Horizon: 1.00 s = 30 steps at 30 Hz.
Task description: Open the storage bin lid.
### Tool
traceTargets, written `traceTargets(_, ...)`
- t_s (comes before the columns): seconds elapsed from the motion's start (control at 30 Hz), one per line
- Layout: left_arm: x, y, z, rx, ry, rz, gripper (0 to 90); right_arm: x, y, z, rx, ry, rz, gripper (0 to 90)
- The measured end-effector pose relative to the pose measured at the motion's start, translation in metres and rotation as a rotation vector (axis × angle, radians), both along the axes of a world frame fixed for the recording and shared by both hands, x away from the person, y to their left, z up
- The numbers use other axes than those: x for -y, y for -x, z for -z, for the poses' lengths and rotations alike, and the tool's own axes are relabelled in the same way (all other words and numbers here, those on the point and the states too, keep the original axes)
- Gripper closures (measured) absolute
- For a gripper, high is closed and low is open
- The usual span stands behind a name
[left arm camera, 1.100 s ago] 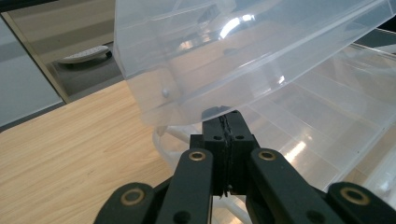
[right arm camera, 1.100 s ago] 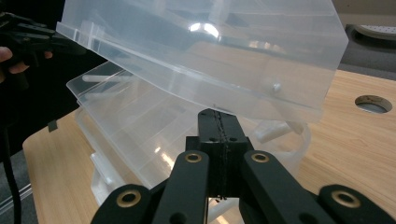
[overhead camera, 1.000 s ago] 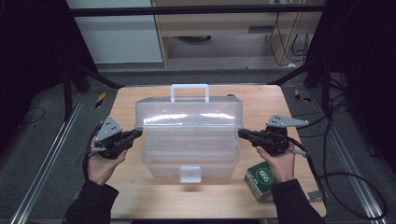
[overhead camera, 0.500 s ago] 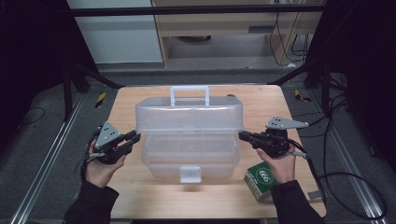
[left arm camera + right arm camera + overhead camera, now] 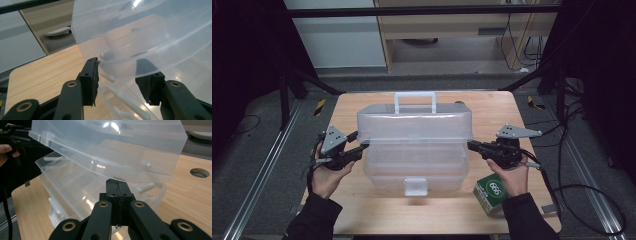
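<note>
Box [image 5: 414, 145], one, hand-held grippers, two

The left tongs [image 5: 363, 146] have drawn back, lower on the box [image 5: 414, 145].

Green box [image 5: 491, 193] crowds right hand [image 5: 512, 176]; table's [image 5: 362, 220] left bare.

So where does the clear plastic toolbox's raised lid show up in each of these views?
High view: lid at centre, white handle behind it.
Left gripper view: upper right, above the open jaws.
Right gripper view: across the top, above the shut jaws.
Shared landmark: the wooden table.
</note>
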<state>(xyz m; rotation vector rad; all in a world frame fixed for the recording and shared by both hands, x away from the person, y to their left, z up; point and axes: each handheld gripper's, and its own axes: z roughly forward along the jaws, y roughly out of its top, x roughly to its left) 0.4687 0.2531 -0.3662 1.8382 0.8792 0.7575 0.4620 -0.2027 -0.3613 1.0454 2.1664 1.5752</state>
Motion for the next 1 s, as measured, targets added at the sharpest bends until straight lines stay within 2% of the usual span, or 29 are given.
traceTargets(0.17, -0.001, -0.001, -0.003, 0.022, 0.009, -0.002, 57.6, -0.001, 0.000, 0.001, -0.001, 0.000, -0.002, 90.0)
traceTargets(0.33, -0.001, 0.000, -0.003, 0.034, -0.011, -0.007, 60.7, -0.002, -0.001, 0.001, -0.004, 0.002, -0.003, 90.0)
traceTargets(0.37, -0.001, -0.001, -0.003, 0.048, -0.018, -0.003, 61.4, -0.002, -0.001, 0.001, -0.005, 0.000, -0.004, 90.0)
traceTargets(0.43, -0.002, -0.001, -0.004, 0.046, -0.024, -0.004, 62.3, -0.001, -0.001, 0.002, -0.015, 0.002, -0.006, 90.0)
traceTargets(0.57, -0.003, 0.001, -0.005, 0.025, -0.014, -0.005, 62.6, 0.001, -0.002, 0.007, -0.019, 0.076, 0.030, 85.4)
traceTargets(0.67, -0.002, 0.001, -0.005, 0.023, -0.019, -0.007, 62.9, 0.004, -0.003, 0.017, -0.054, 0.100, 0.048, 81.6)
traceTargets(0.73, -0.002, 0.000, -0.006, 0.035, -0.022, -0.006, 63.0, 0.004, -0.005, 0.023, -0.076, 0.113, 0.052, 79.3)
traceTargets(0.77, -0.002, 0.001, -0.006, 0.023, -0.018, -0.010, 63.0, 0.004, -0.006, 0.026, -0.080, 0.120, 0.050, 78.3)
traceTargets(0.9, -0.002, 0.001, -0.006, 0.023, -0.017, -0.010, 62.9, 0.001, -0.009, 0.034, -0.106, 0.154, 0.060, 75.0)
traceTargets(0.93, -0.002, 0.000, -0.006, 0.037, -0.023, -0.005, 62.9, -0.001, -0.009, 0.035, -0.106, 0.164, 0.060, 74.6)
traceTargets(1.0, -0.002, 0.001, -0.006, 0.023, -0.017, -0.010, 62.9, -0.003, -0.010, 0.038, -0.119, 0.179, 0.061, 73.9)
